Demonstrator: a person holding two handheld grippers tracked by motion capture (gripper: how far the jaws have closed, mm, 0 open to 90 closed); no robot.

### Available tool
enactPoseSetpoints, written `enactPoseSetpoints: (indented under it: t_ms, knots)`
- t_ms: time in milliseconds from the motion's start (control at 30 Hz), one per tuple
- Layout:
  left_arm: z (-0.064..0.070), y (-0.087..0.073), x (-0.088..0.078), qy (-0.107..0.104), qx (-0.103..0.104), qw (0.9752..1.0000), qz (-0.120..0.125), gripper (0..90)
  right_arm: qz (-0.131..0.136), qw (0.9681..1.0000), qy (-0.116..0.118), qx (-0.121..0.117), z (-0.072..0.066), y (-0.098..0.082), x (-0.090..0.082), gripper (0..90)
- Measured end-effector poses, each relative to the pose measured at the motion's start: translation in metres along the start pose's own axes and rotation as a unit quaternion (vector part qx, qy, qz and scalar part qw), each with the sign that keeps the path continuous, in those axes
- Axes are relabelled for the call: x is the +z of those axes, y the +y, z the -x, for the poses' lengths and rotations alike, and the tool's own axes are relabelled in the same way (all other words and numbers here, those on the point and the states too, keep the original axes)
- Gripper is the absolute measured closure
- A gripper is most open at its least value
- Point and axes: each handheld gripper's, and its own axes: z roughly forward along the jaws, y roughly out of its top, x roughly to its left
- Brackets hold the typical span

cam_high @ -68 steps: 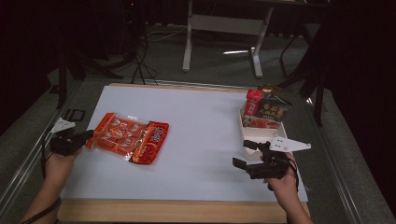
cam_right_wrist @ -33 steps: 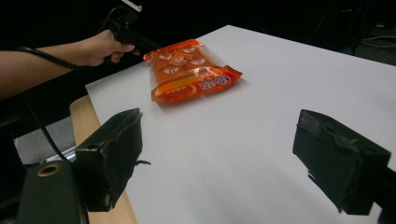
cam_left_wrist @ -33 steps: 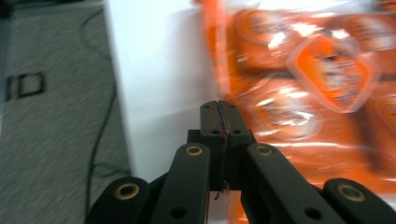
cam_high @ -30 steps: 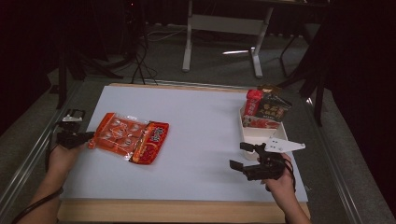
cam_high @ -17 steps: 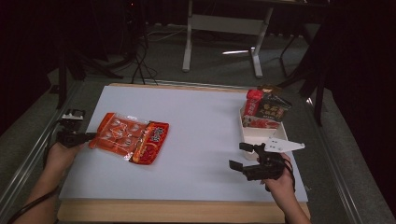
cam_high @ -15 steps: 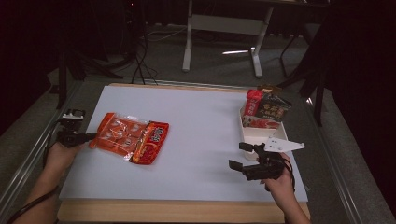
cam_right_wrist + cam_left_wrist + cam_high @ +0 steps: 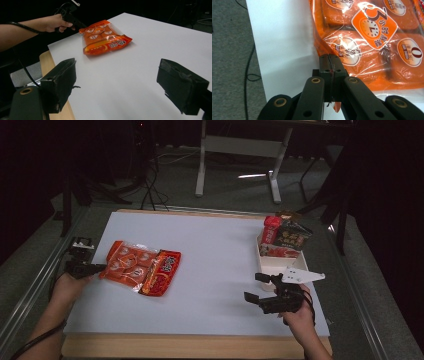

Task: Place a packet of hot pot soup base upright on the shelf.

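An orange snack bag [image 7: 142, 267] with round labels lies flat on the left part of the white table top [image 7: 220, 250]. My left gripper [image 7: 97, 267] sits at the bag's left edge. In the left gripper view its jaws [image 7: 331, 65] are pressed together on the edge of the bag [image 7: 367, 37]. My right gripper [image 7: 254, 286] hovers open near the front right of the table with nothing between its fingers. The right gripper view looks between its spread jaws [image 7: 120, 80] across the table to the bag [image 7: 103, 40] and the left gripper [image 7: 80, 25] beside it.
A white tray [image 7: 282, 265] stands at the right edge, just beyond my right gripper. It holds a red packet [image 7: 271, 231] and a dark packet [image 7: 292, 237]. A wooden table edge [image 7: 200, 345] runs along the front. Table legs and cables stand on the floor behind.
My left hand has shifted a little toward the far side at the bag's left edge. The bag and the right gripper have stayed where they were.
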Motion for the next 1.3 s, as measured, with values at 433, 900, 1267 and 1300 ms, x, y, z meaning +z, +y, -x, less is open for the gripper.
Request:
enactPoseSetpoints:
  t_ms: [433,900,1267,1300]
  knots:
    - [0.052,-0.018,0.012,-0.080,0.029,0.9964,0.002,89.9,0.005,1.0000,-0.001,-0.002,-0.001,0.002,-0.002,15.7]
    - [0.139,-0.011,0.028,-0.138,0.108,0.9842,0.020,89.9,0.005,1.0000,-0.004,-0.004,-0.001,0.000,-0.005,15.6]
    - [0.105,0.014,-0.003,-0.090,0.089,0.9895,0.070,89.9,0.004,0.9999,-0.003,-0.009,-0.002,0.000,-0.003,15.6]
    - [0.100,0.018,-0.001,-0.079,0.089,0.9904,0.070,89.9,0.002,0.9999,-0.002,-0.011,-0.003,0.000,-0.003,15.6]
